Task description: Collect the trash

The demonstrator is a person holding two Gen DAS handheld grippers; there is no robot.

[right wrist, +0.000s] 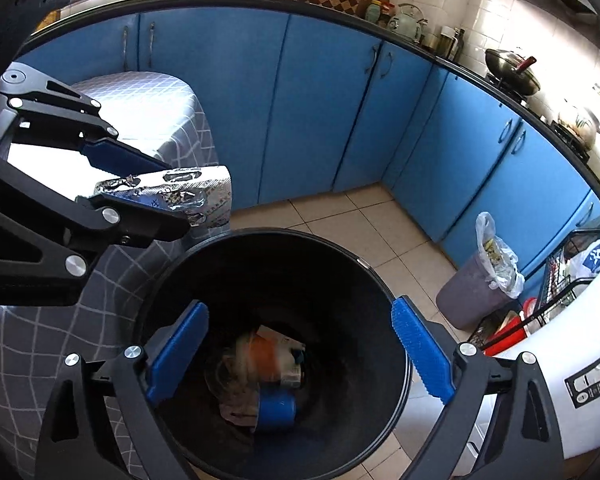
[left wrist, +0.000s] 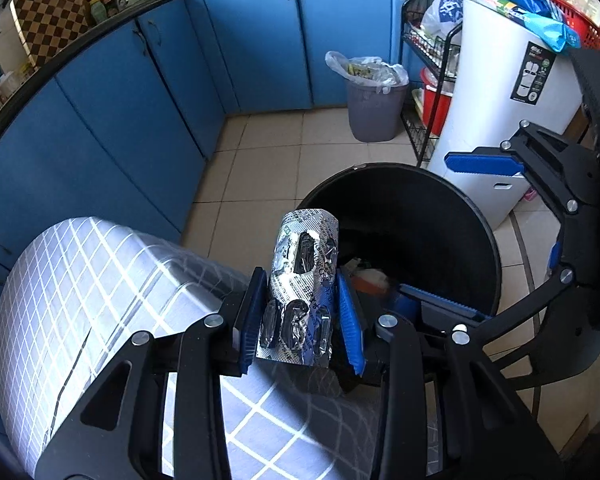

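At the lower centre of the left wrist view, my left gripper (left wrist: 302, 312) pinches a curled silver blister pack (left wrist: 303, 280) between its blue pads, holding it upright beside the rim of the black trash bin (left wrist: 476, 216), next to the grid-patterned cloth (left wrist: 100, 280). In the right wrist view my right gripper (right wrist: 300, 354) is spread wide with nothing between its fingers, poised over the bin's mouth. Deep in the bin lies discarded trash (right wrist: 268, 364), orange and blue among it.
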